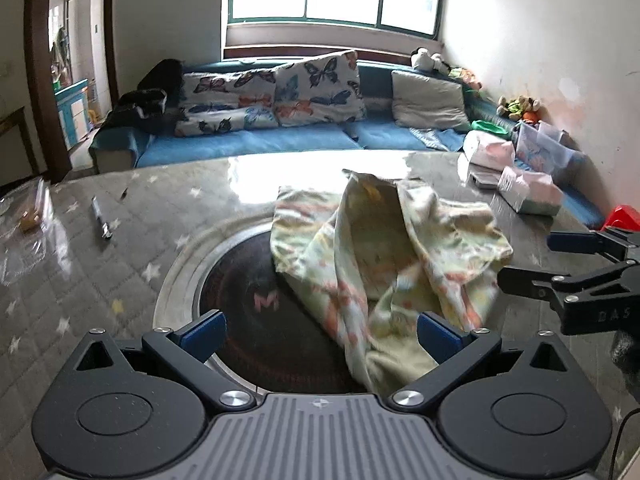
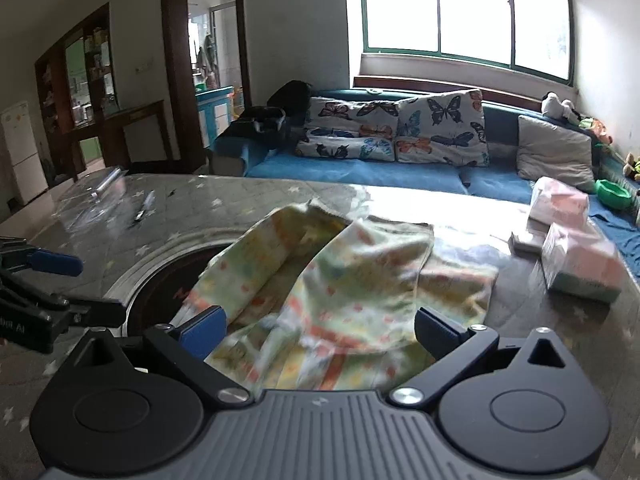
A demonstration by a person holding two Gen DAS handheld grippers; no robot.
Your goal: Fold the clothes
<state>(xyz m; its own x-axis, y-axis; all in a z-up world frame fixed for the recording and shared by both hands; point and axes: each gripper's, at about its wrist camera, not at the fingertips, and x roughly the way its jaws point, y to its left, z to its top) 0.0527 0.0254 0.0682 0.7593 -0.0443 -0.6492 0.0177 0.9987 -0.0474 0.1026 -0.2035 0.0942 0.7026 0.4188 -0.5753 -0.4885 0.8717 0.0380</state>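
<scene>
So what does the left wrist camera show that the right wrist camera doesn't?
Only the left wrist view shows the red object at the table's far right edge, and the right gripper from the side. Only the right wrist view shows the white fridge, the wooden shelving, and the left gripper from the side. Both show the crumpled patterned garment on the table partly over the round burner, the tissue boxes and the blue sofa.

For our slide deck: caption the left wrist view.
Open left gripper over crumpled patterned garment on table.
</scene>
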